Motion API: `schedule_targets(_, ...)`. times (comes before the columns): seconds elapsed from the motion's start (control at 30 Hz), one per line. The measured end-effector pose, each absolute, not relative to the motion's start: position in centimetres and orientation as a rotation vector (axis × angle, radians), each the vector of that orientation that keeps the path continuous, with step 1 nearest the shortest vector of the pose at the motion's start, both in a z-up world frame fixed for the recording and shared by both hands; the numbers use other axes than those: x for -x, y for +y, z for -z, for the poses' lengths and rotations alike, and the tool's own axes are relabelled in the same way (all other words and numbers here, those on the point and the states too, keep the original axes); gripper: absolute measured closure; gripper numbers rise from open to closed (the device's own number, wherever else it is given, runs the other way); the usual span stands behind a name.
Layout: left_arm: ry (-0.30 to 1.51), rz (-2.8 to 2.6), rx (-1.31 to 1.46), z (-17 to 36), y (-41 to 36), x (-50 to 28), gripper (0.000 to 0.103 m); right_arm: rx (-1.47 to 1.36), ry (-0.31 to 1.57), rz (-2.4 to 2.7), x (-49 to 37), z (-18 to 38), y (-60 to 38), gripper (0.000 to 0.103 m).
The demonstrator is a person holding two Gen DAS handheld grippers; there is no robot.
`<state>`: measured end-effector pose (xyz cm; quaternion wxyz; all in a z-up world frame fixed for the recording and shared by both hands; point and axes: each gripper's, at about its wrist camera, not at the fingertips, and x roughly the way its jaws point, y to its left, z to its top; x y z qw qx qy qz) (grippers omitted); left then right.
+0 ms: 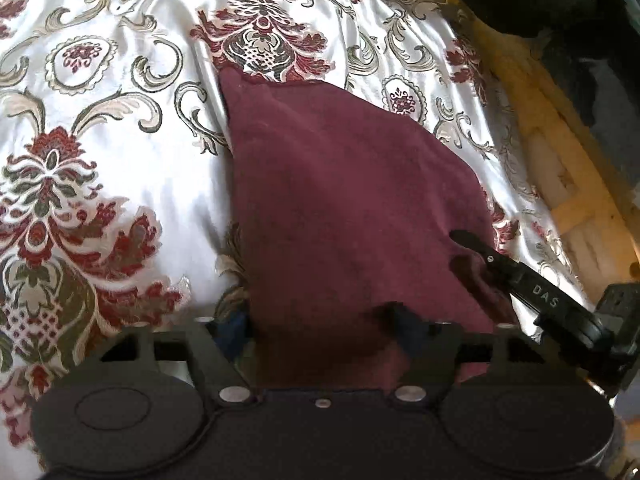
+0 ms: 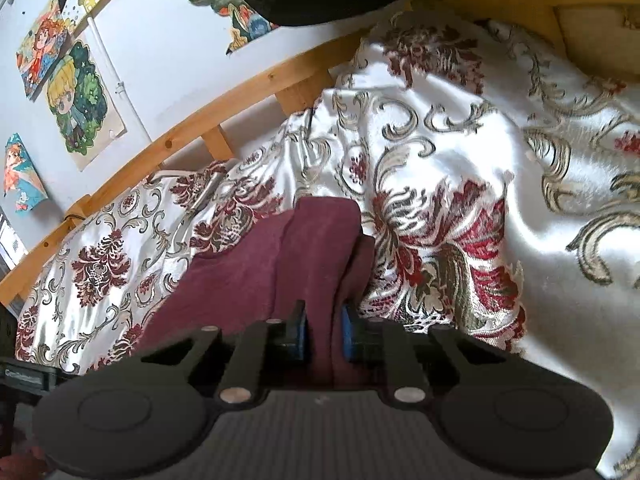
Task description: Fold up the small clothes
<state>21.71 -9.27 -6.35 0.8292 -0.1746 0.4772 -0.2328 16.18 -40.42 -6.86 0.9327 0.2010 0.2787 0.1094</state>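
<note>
Right gripper (image 2: 324,336): jaws nearly together, pinching cloth between its pads. Left gripper (image 1: 320,324): jaws apart, pitched downward.

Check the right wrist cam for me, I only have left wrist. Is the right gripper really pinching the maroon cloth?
Observer: Yes. The right gripper has its blue pads closed on a fold of the maroon cloth.
Operator: How does the fold sit?
Observer: It stands up as a bunched ridge running away from the pads, raised above the patterned bedspread.
Operator: What's beyond the bed on that side?
Observer: A pale wall with cartoon pictures stuck on it.
</note>
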Motion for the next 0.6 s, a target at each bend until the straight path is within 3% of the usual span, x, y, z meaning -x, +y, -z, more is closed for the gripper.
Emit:
schedule_targets(0.07,0.993,0.481,0.357,5.6,-9.2,-21.2,0.056,-0.388,0.542,-0.226,-15.4,5.8,-40.0,0.086)
schedule_targets(0.13,0.956,0.484,0.333,4.6,-9.1,-20.3,0.064,-0.334,0.502,-0.237,-14.4,4.2,-39.0,0.086)
schedule_targets(0.4,0.754,0.483,0.194,0.4,-7.7,-16.7,0.070,-0.129,0.347,-0.312,-12.3,-2.0,-32.6,0.087)
schedule_targets(0.6,0.601,0.364,0.146,-2.0,-4.1,-17.0,0.070,-0.127,0.254,-0.393,-15.7,-5.2,-27.5,0.087)
